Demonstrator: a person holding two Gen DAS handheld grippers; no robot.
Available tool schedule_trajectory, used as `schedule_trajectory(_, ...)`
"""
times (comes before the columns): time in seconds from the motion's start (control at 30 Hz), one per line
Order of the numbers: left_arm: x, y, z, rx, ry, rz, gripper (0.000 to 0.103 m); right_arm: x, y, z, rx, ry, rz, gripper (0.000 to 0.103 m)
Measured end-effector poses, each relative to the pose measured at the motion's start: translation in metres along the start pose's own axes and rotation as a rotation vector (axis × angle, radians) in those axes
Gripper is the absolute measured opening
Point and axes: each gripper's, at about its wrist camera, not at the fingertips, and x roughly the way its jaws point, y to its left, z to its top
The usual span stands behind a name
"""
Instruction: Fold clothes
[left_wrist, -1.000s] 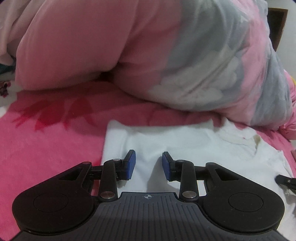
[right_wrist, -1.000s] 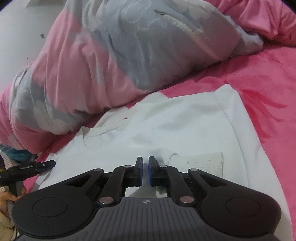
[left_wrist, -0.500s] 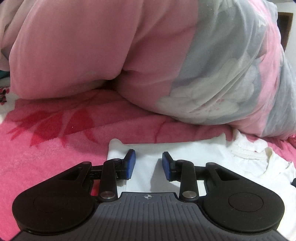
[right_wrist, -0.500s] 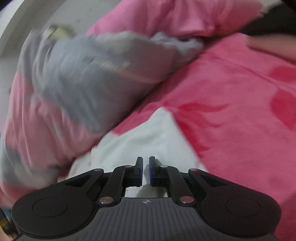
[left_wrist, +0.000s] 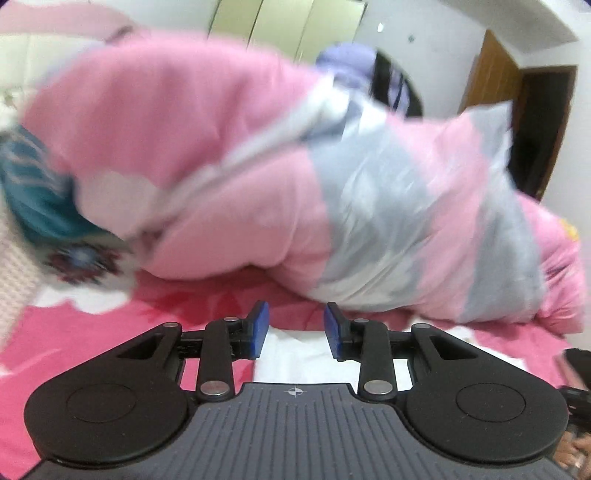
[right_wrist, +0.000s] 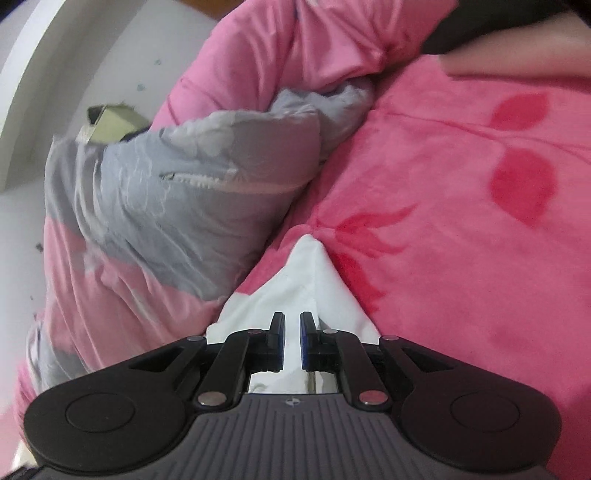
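1. White cloth, the garment (right_wrist: 310, 280), lies on the pink bed (right_wrist: 461, 258) and runs forward from the right claw (right_wrist: 292, 341) to a pointed corner.
2. The right claw pinches this cloth, its jaws almost together.
3. The left claw (left_wrist: 295, 334) is spread, empty, just above the garment's edge (left_wrist: 295, 354).

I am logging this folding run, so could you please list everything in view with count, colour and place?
white garment: one, white, on the blanket, pinched at the right gripper
blanket: one, pink with red leaf print, covering the bed
duvet: one, pink and grey, bunched behind the garment
teal fabric: one, teal, far left, blurred
door: one, brown, back right
left gripper: one, black with blue fingers, open over the garment's edge
right gripper: one, black, shut on the garment
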Motion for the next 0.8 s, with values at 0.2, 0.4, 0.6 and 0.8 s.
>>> schedule_trajectory(0.2,-0.128,0.015,0.005,0.025,-0.077,0.001,0.034,-0.069,0.014,-0.004,0.05,0.009,0.085,0.009)
schedule_trajectory(0.4,-0.179,0.015,-0.032,0.042,-0.039,-0.073,0.039,-0.194,0.074,-0.023,-0.16,0.046,0.251,0.03)
schedule_trajectory(0.6,-0.186,0.002,-0.098,0.095,0.089,-0.168,0.04,-0.246,0.098,-0.086,-0.348,0.173,0.236,0.031)
schedule_trajectory(0.8,-0.152,-0.035,-0.189,0.177,0.28,-0.242,0.04,-0.239,0.071,-0.173,-0.42,0.324,0.13,0.031)
